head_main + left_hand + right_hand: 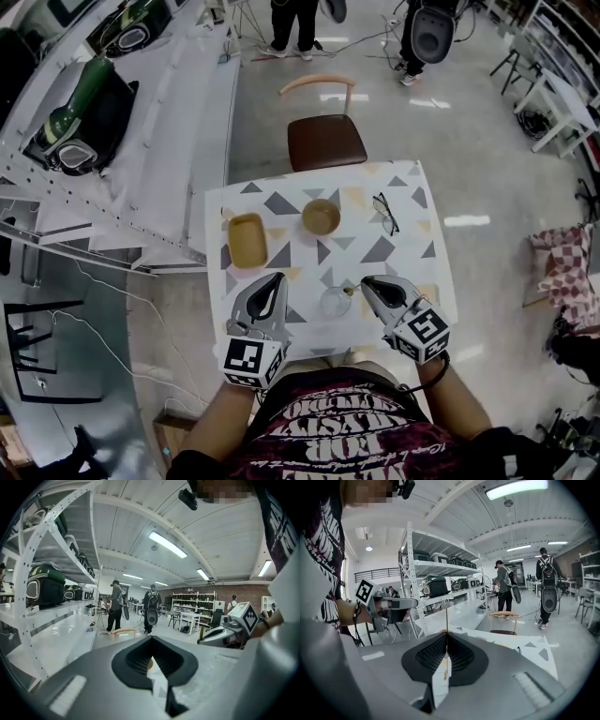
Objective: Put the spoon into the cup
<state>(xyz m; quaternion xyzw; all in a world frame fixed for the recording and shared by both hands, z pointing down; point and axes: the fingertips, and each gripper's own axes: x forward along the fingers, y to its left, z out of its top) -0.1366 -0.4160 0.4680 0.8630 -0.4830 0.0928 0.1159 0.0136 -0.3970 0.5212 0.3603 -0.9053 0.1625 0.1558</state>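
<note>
One step remains as I steer the rig from afar: the spoon (446,620) is up off the table (412,272) and pinched in the right gripper (366,283), whose jaws are all but closed on its thin golden shaft, yet it is not released into the glass cup (335,302). That cup stands close to the table's near edge, about midway along it, between my two grippers. From the head view the spoon shows only as a small gold glint at the cup's right rim, just off the gripper's tips; whether its lower end has dipped inside I cannot tell. The spoon's long axis runs close to vertical, rising as a fine straight line out of the pads in the right gripper view, seen edge-on, so which end is the bowl I cannot make out. The left gripper (277,279) hovers to the cup's left, jaws drawn together on nothing. By my reckoning, what is left is to lower the spoon in and open the jaws. A wooden bowl (321,217), a yellow dish (247,239) and spectacles (384,213) lie toward the far edge.
</note>
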